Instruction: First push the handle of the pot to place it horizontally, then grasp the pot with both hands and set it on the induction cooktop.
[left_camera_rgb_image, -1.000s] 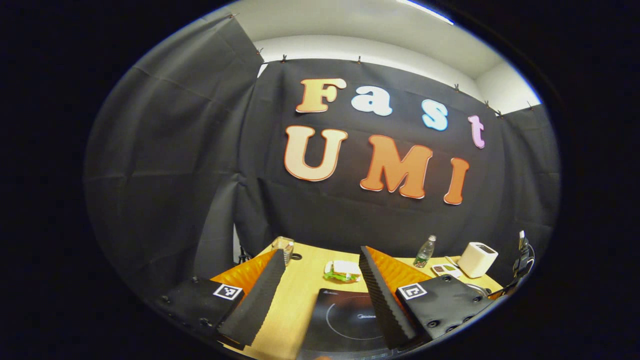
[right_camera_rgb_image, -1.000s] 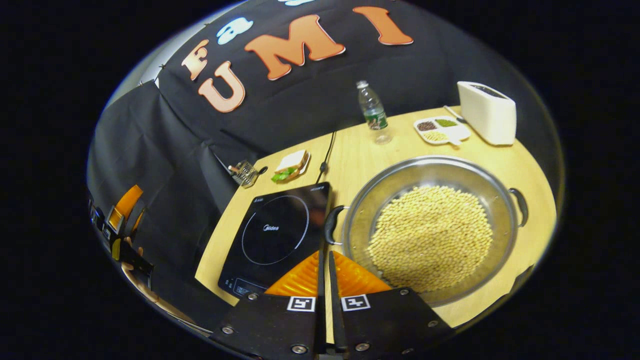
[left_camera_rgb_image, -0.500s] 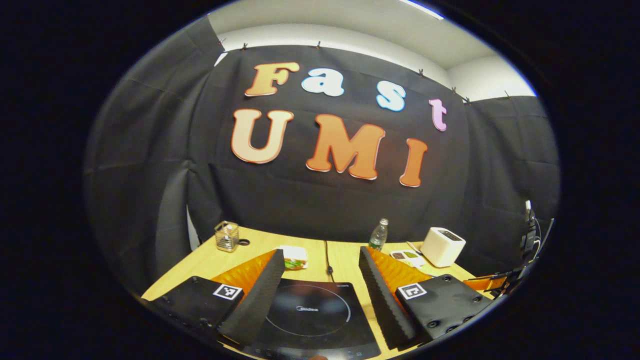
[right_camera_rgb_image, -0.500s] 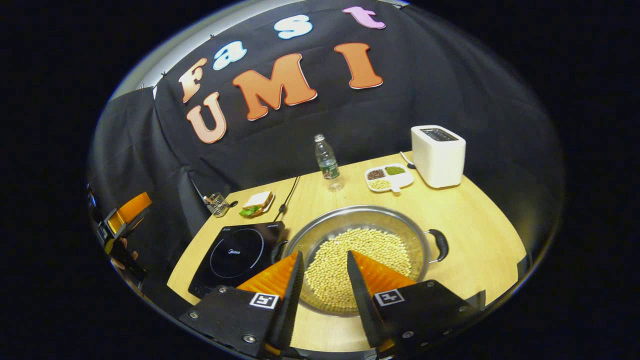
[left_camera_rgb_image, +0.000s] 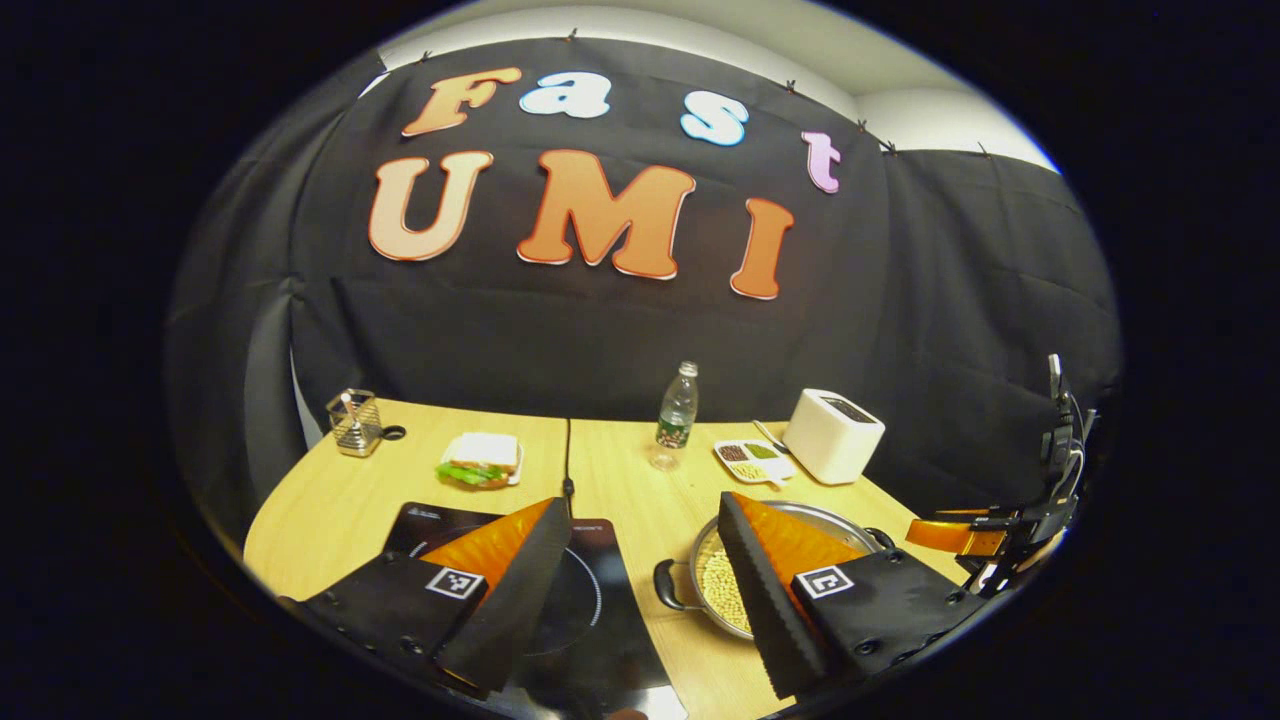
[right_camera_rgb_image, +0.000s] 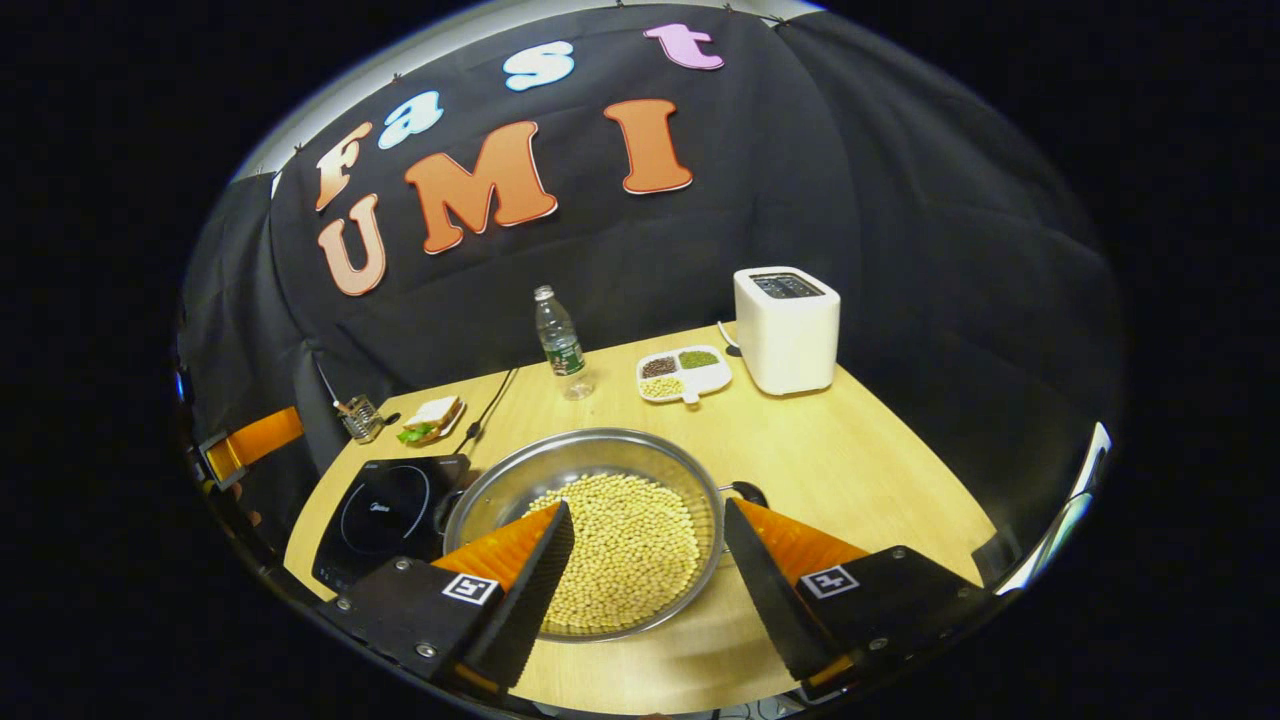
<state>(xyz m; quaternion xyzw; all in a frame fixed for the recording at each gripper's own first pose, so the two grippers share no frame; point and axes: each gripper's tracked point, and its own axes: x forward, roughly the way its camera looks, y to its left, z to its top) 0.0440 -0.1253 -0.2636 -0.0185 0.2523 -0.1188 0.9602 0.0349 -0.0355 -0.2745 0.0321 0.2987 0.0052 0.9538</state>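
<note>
Both grippers hang spread and empty above the wooden table (right_camera_rgb_image: 860, 470): the right gripper (right_camera_rgb_image: 648, 580) over the bean-filled steel pot (right_camera_rgb_image: 590, 530), the left gripper (left_camera_rgb_image: 640, 590) near its left handle (left_camera_rgb_image: 668, 585), apparently lining up a two-handed lift onto the induction cooktop (right_camera_rgb_image: 385, 515) alongside.

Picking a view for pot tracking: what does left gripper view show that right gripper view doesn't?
Left gripper view adds the right gripper, far off at the right edge. Right gripper view adds the left gripper at the left edge, plus the broad spread of beans, a sliver in the other. Shared: pot, induction cooktop, bottle, toaster.
</note>
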